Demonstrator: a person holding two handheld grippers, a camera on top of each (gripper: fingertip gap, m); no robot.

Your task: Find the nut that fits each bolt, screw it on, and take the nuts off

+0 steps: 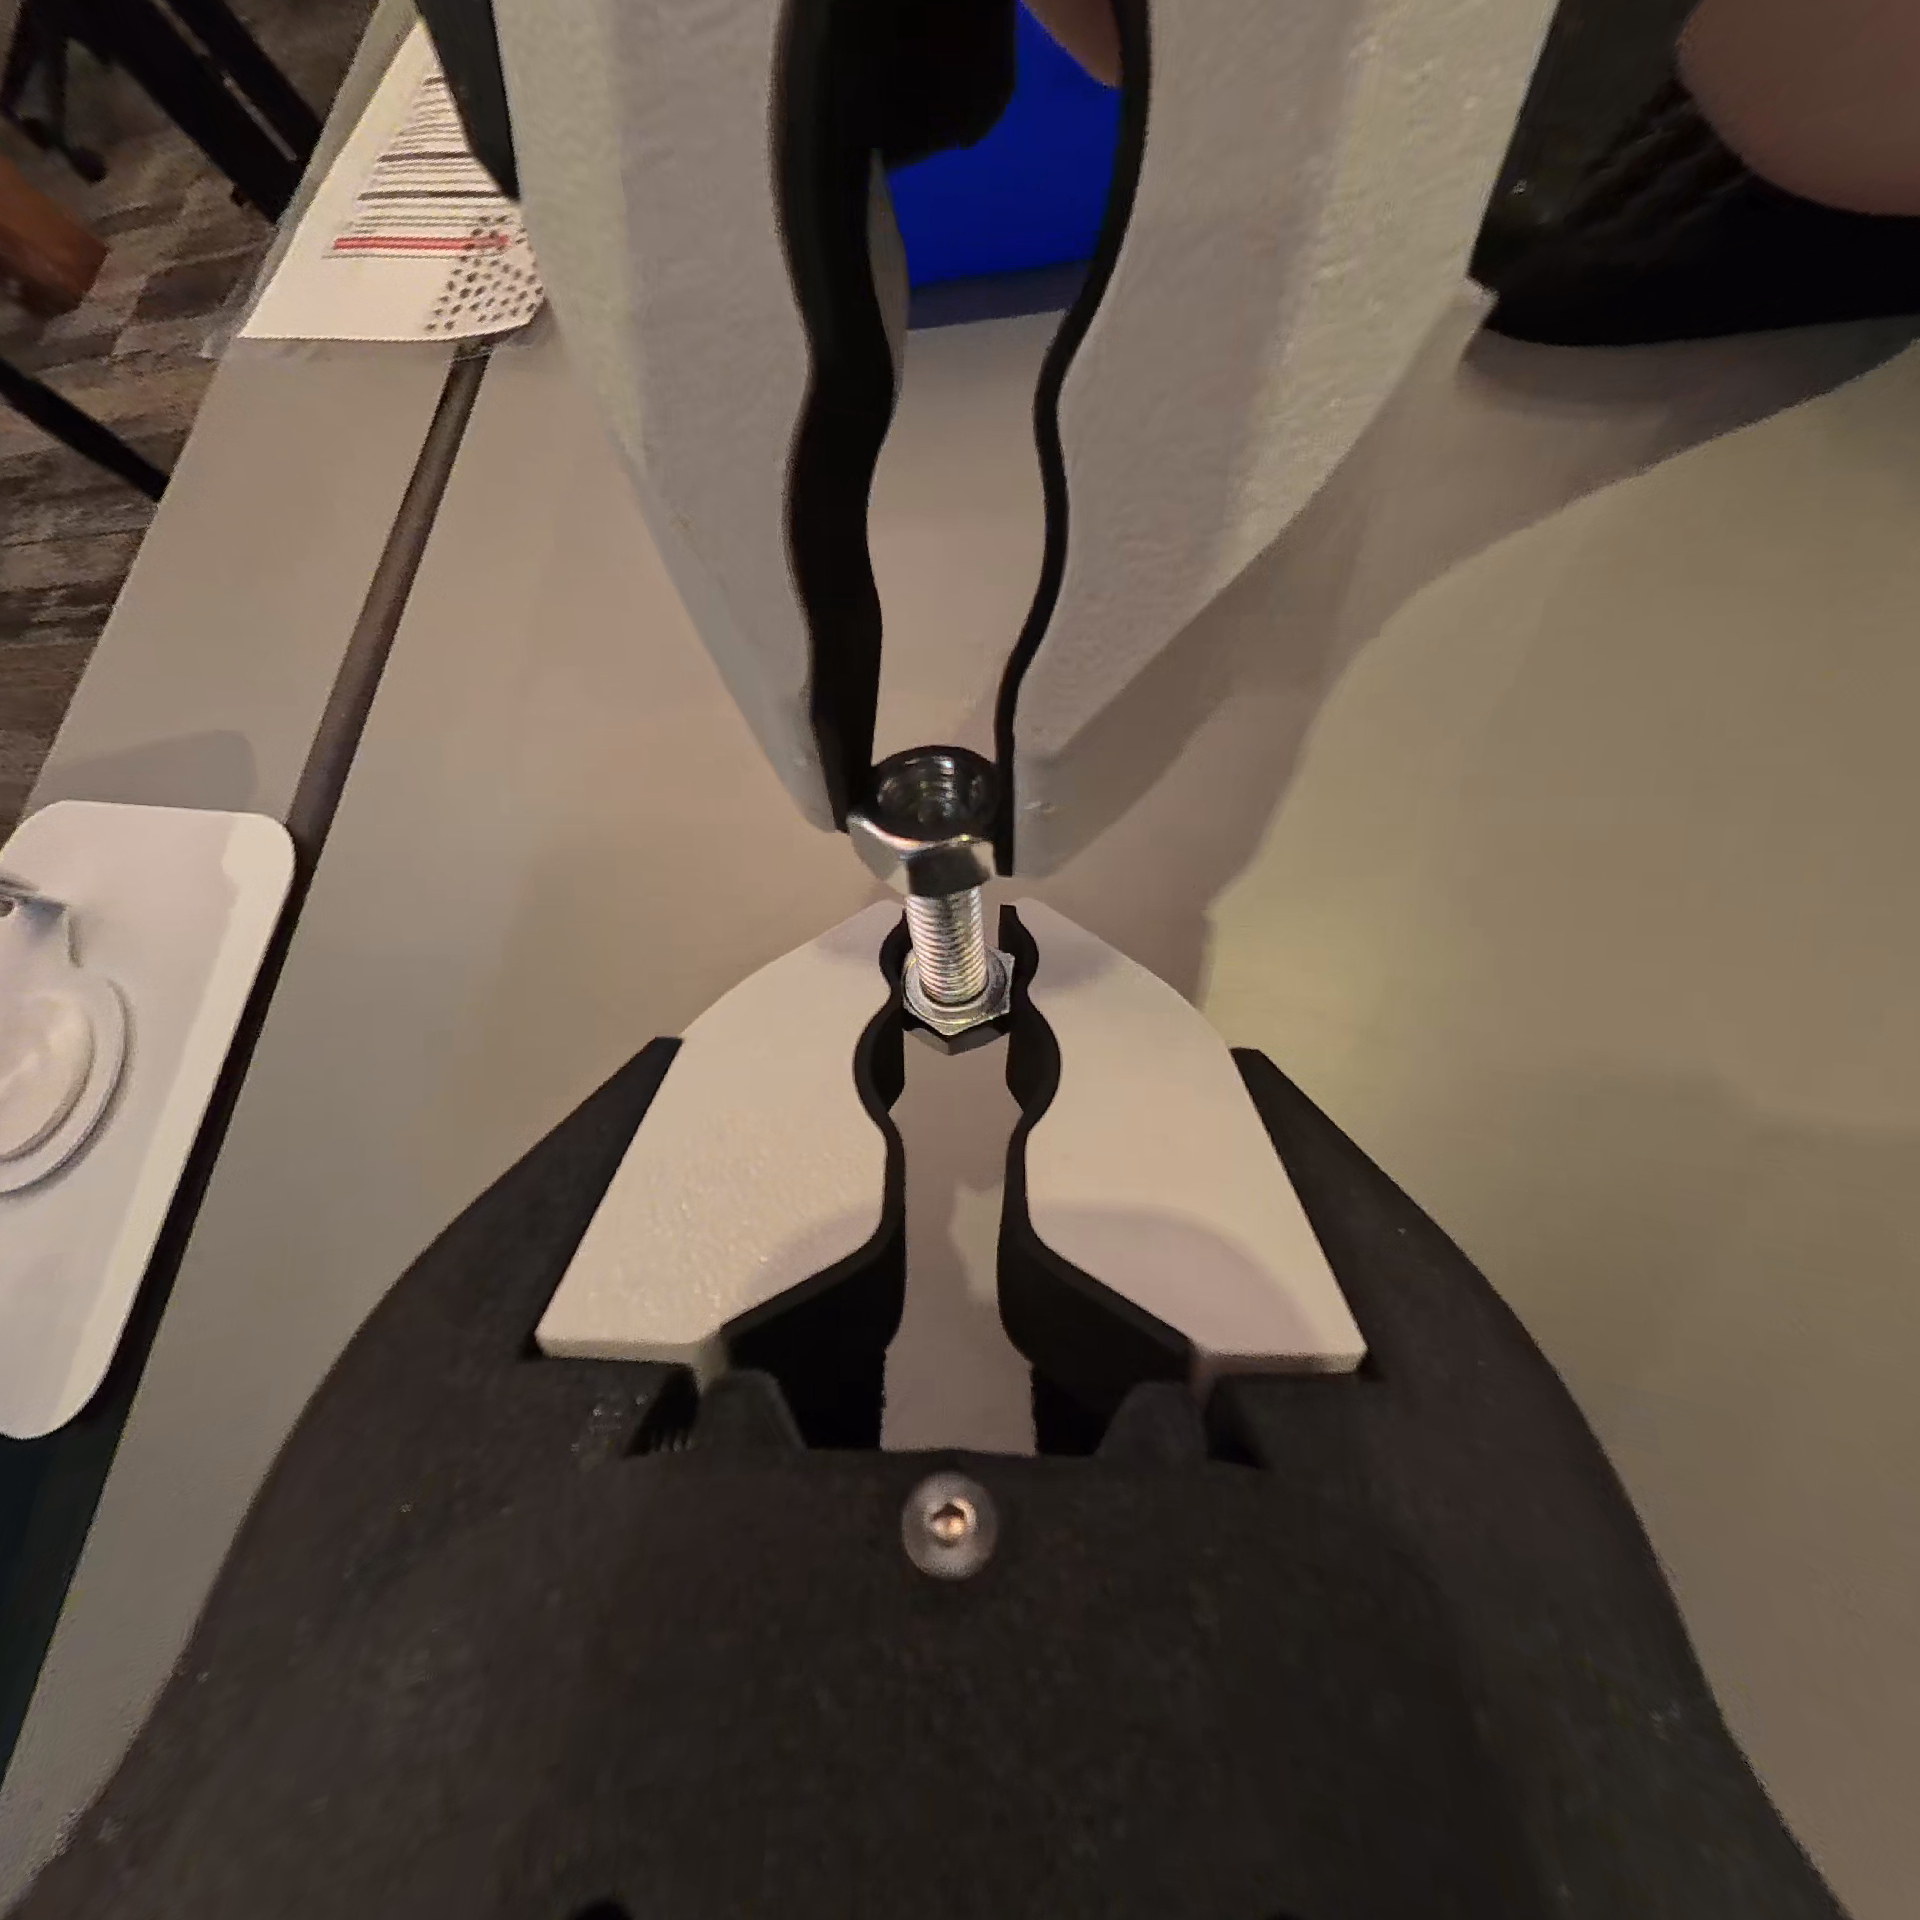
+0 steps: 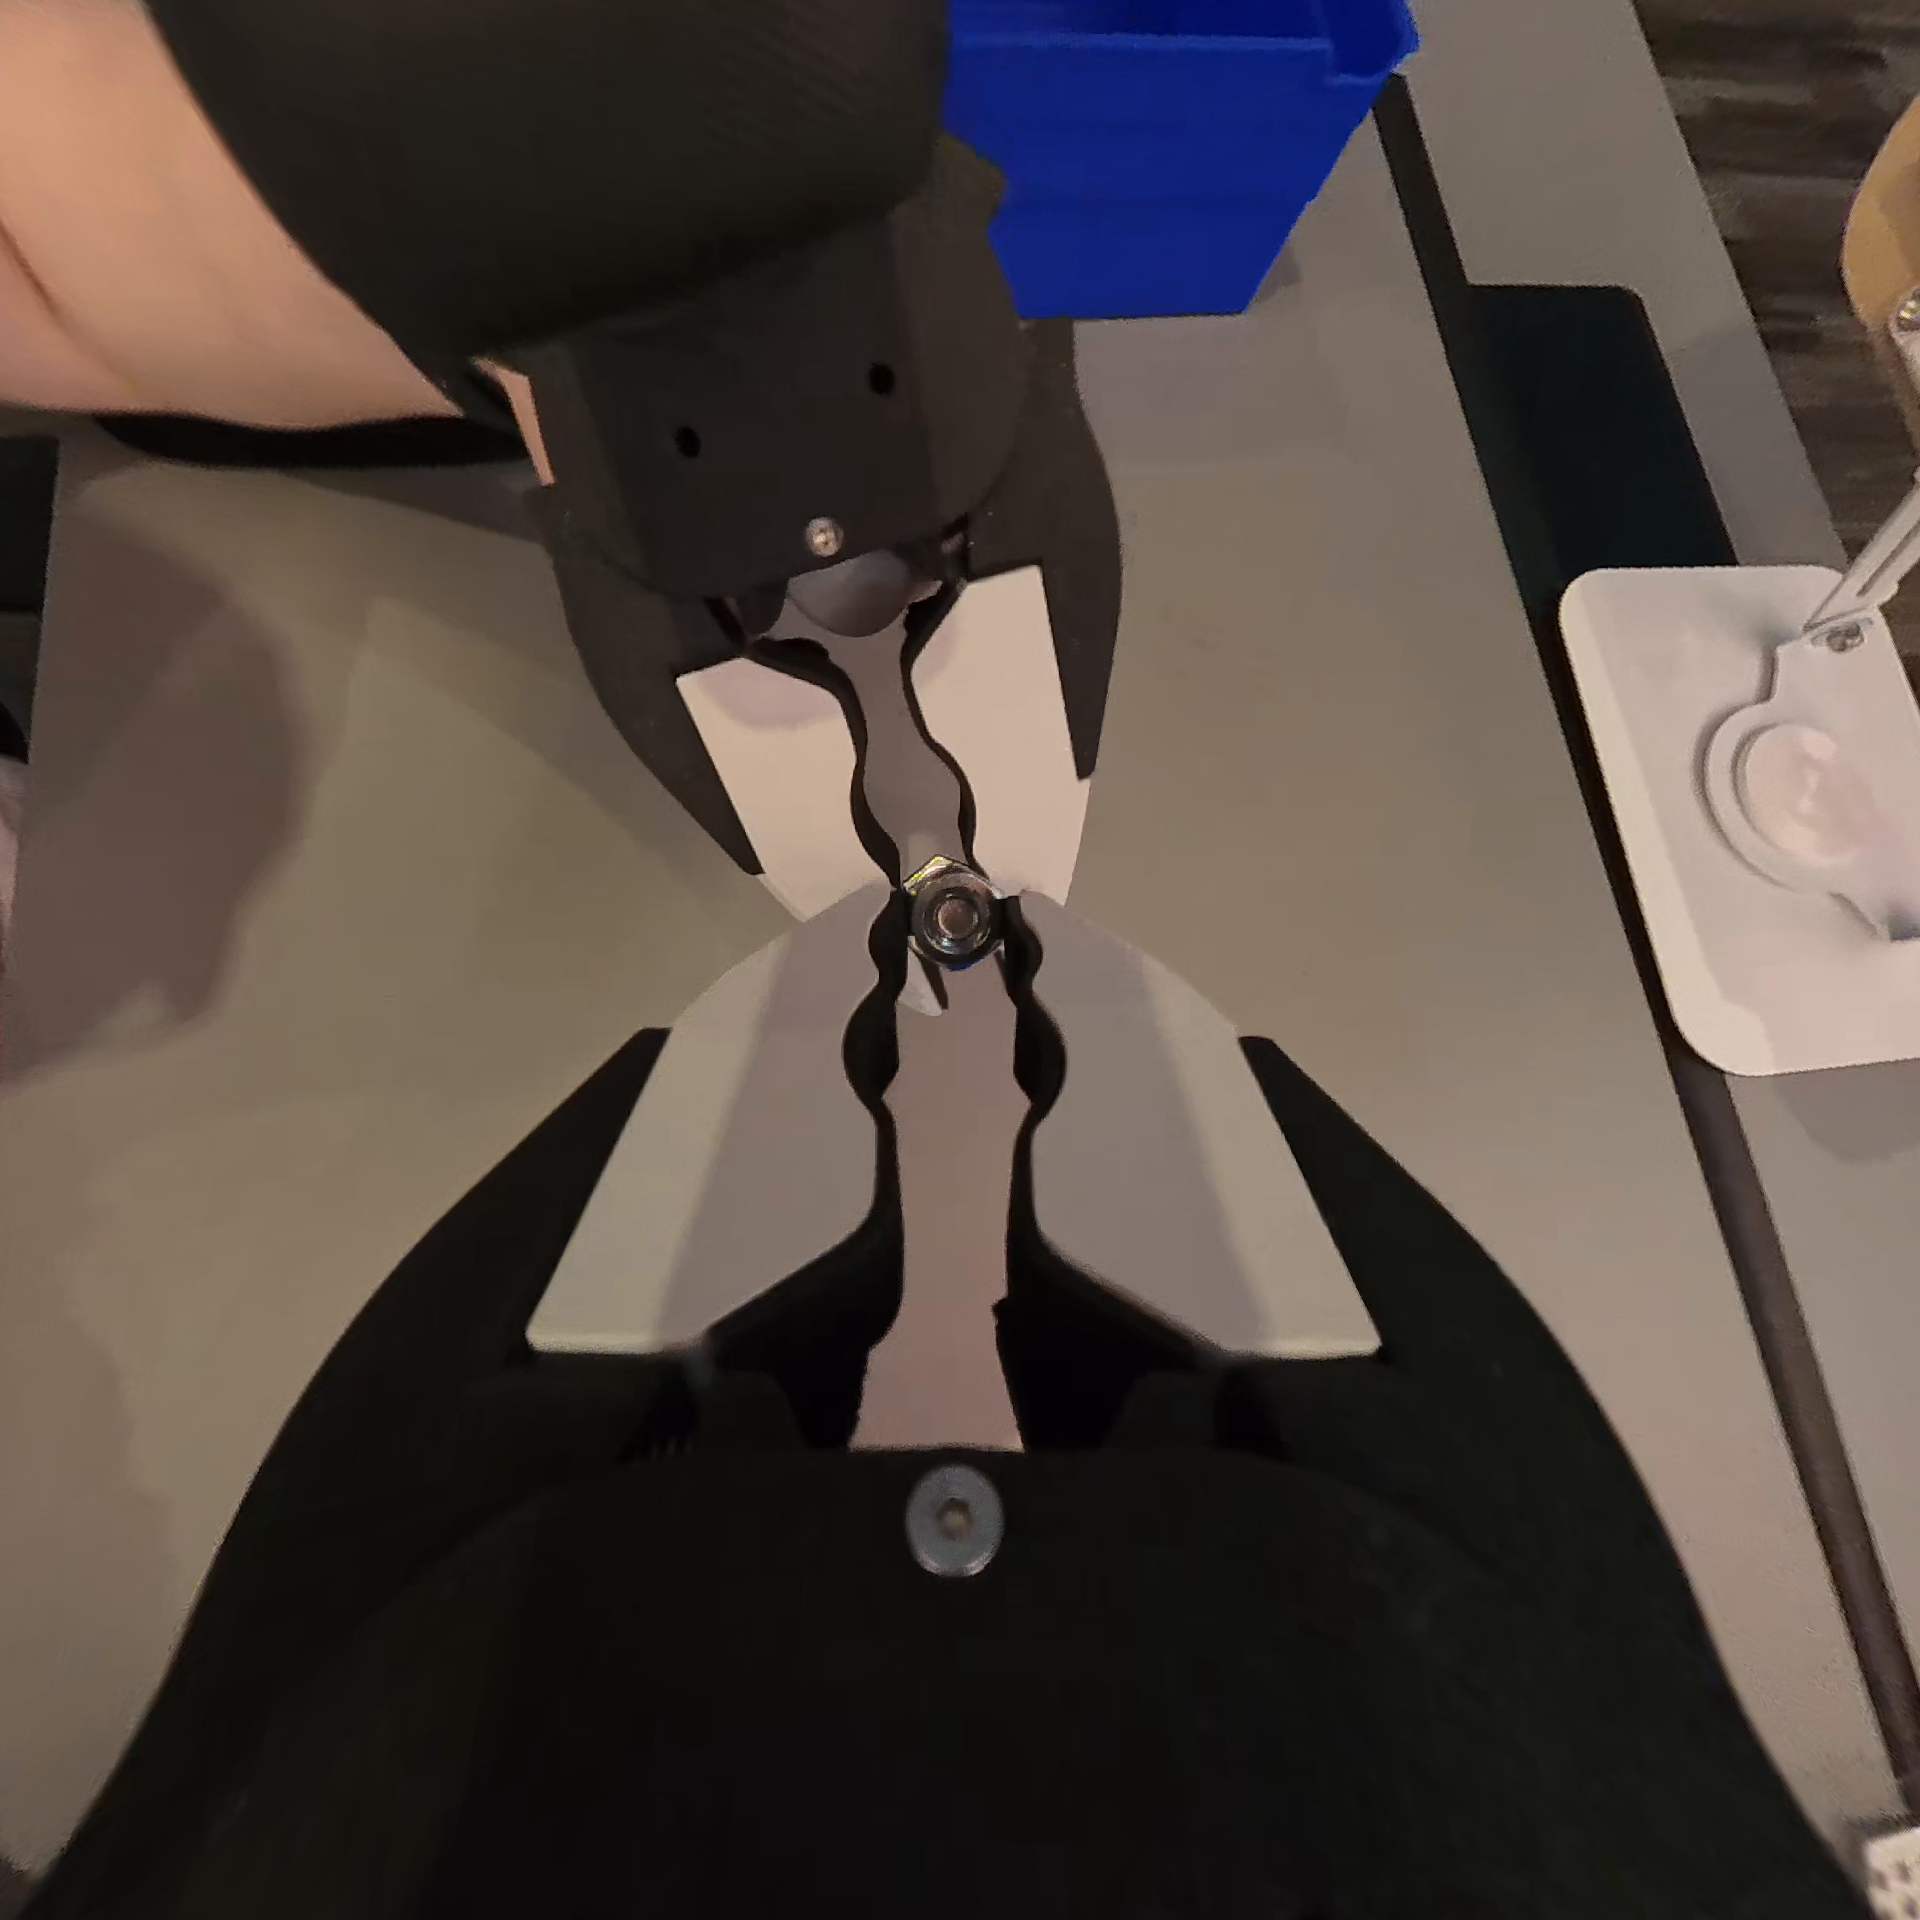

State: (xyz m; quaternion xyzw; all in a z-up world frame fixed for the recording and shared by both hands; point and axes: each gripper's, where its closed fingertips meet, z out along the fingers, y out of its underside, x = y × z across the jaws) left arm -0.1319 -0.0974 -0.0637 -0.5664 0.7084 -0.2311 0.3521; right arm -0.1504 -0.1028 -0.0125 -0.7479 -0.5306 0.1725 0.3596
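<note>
The left claw (image 1: 956, 961) is clenched on a small hex nut (image 1: 954, 1006) at the near end of a silver bolt (image 1: 940, 940). The right claw (image 1: 928, 821), reaching in from the far side, is clenched on the bolt's hex head (image 1: 914, 844). The assembly is held in the air above the grey counter (image 1: 1558, 935), with the threaded shank spanning the narrow gap between the two sets of tips.

In the right wrist view the bolt (image 2: 948, 920) is seen end-on, so thread engagement cannot be judged there. From the left wrist view the nut appears to sit near the shank's end, though whether it is going on or coming off cannot be told.

Procedure for this step:
- Keep both claws coaxial with the shank; any tilt risks cross-threading or binding.
- Hold one claw fixed and rotate the other about the bolt's axis.
- Maintain firm grip on the hex flats; slipping onto the corners will likely drop the part.
- Regrip in short turns rather than over-rotating the wrist.

A blue bin (image 2: 1164, 156) stands on the counter behind.
</note>
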